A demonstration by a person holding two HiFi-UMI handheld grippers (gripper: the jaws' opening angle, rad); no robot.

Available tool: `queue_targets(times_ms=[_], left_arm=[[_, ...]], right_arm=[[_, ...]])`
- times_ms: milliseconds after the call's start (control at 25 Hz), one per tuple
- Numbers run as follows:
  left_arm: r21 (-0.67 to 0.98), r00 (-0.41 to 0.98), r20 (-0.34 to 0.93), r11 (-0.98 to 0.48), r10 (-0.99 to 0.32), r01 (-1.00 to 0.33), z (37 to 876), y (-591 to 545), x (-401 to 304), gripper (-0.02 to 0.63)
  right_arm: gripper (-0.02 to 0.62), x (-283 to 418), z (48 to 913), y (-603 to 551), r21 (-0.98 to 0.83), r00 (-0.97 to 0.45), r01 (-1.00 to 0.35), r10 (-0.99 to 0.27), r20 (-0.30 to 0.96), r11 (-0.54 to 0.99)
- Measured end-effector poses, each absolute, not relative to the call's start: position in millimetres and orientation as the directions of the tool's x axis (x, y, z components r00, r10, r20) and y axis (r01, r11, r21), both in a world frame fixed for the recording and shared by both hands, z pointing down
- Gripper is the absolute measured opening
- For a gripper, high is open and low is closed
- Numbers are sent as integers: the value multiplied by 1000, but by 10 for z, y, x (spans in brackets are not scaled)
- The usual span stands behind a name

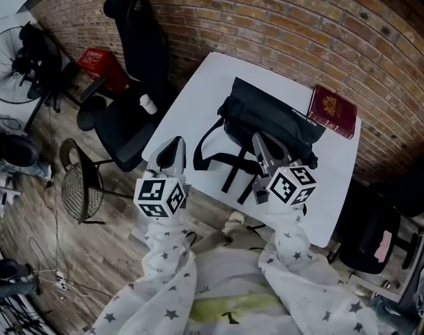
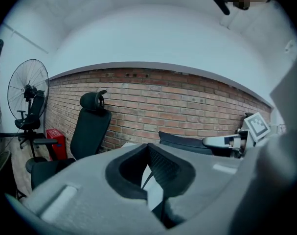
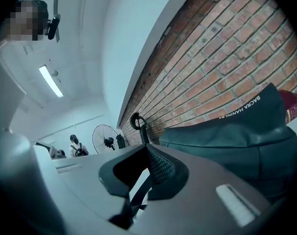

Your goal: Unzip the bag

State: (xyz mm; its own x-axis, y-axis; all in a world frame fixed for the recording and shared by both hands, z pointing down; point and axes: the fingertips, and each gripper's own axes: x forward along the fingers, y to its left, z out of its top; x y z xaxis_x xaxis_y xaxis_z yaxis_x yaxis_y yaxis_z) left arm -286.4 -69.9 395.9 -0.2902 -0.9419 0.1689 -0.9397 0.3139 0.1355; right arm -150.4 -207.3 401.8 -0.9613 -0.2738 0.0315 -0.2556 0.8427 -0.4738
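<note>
Bag of soft black fabric (image 1: pixel 271 117) lies just ahead of the right claw (image 1: pixel 262 151), to the right of the left claw (image 1: pixel 172 151). Both claws are closed and empty. It seems limp and light, so pin the cloth and pinch the zipper pull.

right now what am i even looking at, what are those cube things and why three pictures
No robot here: a person holds a hand tool with two jaws in each hand, the left gripper and the right gripper. The patterned cubes are part of them. The top-down picture comes from a camera on the person's head; the other two come from cameras riding on each gripper, looking along its jaws. On the white table lie a black bag and a red booklet. Both pairs of jaws are shut and hold nothing.
</note>
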Motion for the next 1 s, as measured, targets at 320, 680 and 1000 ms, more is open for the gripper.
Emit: queue_targets(times_ms=[320, 680, 1000], left_arm=[[136, -211, 180, 236, -961, -962, 3993, -1085, -2869, -2], [144, -74, 233, 110, -970, -983, 4143, -1520, -2990, -2], [179, 118, 266, -72, -957, -981, 4262, -2010, -3147, 16]], right_arm=[[9, -1640, 4129, -2095, -459, -968, -237, -247, 39, 856], [9, -1851, 4372, -2119, -443, -951, -306, -289, 107, 843], [67, -2217, 4701, -2113, -465, -934, -356, -298, 194, 811]])
